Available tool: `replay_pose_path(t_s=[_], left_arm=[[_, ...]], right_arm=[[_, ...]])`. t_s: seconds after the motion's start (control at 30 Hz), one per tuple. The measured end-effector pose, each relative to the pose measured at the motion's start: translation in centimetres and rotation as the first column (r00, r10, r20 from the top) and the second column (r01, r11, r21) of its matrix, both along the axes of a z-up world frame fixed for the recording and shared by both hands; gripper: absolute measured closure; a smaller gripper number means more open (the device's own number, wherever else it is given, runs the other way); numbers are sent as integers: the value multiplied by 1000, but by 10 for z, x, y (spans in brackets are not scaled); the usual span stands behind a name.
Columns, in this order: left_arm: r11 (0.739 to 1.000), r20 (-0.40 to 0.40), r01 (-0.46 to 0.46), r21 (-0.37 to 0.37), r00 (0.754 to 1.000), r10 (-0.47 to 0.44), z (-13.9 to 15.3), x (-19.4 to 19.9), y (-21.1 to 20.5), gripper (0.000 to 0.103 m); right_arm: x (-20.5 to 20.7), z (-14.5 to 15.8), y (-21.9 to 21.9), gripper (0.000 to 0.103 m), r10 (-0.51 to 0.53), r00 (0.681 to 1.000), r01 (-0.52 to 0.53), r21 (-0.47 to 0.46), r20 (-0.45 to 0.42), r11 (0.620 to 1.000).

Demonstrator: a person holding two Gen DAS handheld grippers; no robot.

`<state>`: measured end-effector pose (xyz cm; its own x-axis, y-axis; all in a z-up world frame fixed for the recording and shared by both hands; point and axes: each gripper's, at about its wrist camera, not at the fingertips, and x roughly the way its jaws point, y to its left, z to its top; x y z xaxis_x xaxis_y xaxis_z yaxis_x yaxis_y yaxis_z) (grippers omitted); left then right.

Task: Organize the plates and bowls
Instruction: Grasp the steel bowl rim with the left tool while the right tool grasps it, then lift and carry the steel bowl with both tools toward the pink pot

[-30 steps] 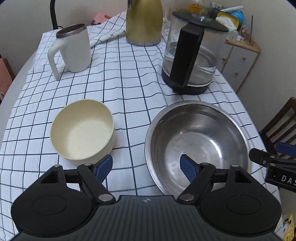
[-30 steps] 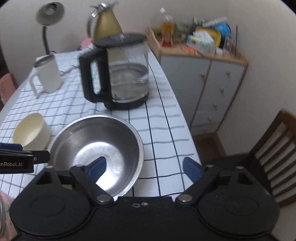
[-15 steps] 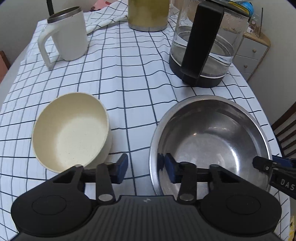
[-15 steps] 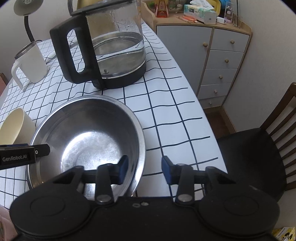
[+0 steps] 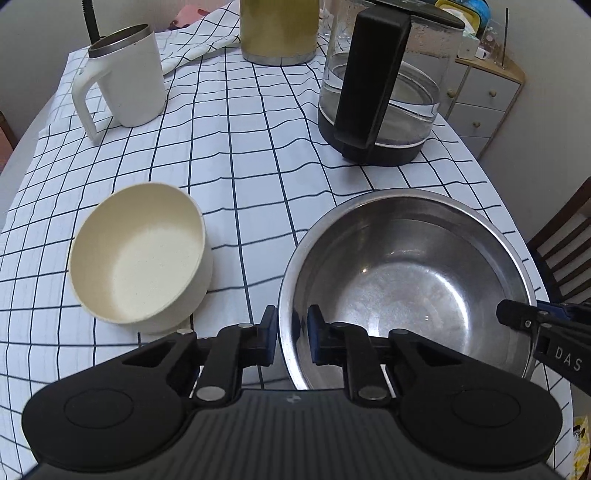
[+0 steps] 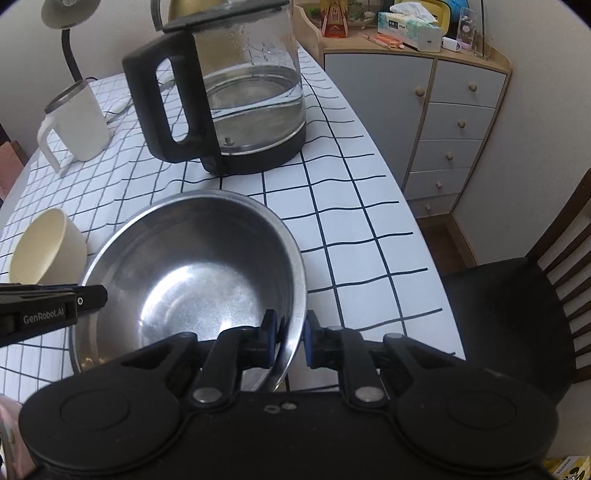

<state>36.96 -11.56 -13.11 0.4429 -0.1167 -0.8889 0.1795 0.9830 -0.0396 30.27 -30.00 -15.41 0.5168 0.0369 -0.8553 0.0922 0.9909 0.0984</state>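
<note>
A large steel bowl point(image 5: 406, 273) sits on the checked tablecloth near the table's front right; it also shows in the right wrist view point(image 6: 199, 266). My left gripper point(image 5: 291, 334) is shut on the bowl's left rim, one pad inside and one outside. My right gripper point(image 6: 288, 341) is shut on the bowl's right rim in the same way. A cream bowl point(image 5: 140, 254) stands upright just left of the steel bowl, apart from it; it also shows in the right wrist view point(image 6: 44, 247).
A glass kettle with black handle point(image 5: 380, 92) stands behind the steel bowl. A white mug point(image 5: 125, 77) and a gold jug point(image 5: 279, 29) stand further back. A drawer cabinet point(image 6: 454, 122) and a dark chair point(image 6: 517, 317) are off the table's right edge.
Both grippers moved forward and closed from wide open onto opposite sides of the steel bowl's rim.
</note>
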Motion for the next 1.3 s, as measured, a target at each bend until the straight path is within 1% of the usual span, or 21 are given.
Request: replay_pose_path(t_s=[0.13,0.33,0.53,0.63,0.87,1.1,1.2,1.3], left_arm=[[1000,8,-6,-11,1000,6,11,-15,2,87],[1000,34,8,-24,999,-8,37,-48,4,87],[999,57,21,-35,998,-19,63,-90,4,87],[998,62,22,-52,998,-18,77,-112,4,87],[997,86,44,-66,996,-38,101,-172,4,87],[994,90,54,-95,995,-45,106,-224,1,87],[992,84,62,-106,995,-53,102,-243,-1,87],[992,87,78,-97,994,-69,97,-260,-7,87]], right_arm=[[-12,10,-1,89,21,1000,-21,5,12,1000],[-37,29,-5,90,32,999,-33,19,34,999],[-71,51,-10,90,42,998,-44,43,49,998],[-89,61,-13,90,48,998,-51,57,50,997],[-141,80,-21,89,81,996,-85,86,47,993],[-189,91,-32,89,117,991,-123,101,65,987],[-209,88,-37,89,132,989,-138,102,62,985],[-228,81,-42,89,136,989,-141,106,53,984]])
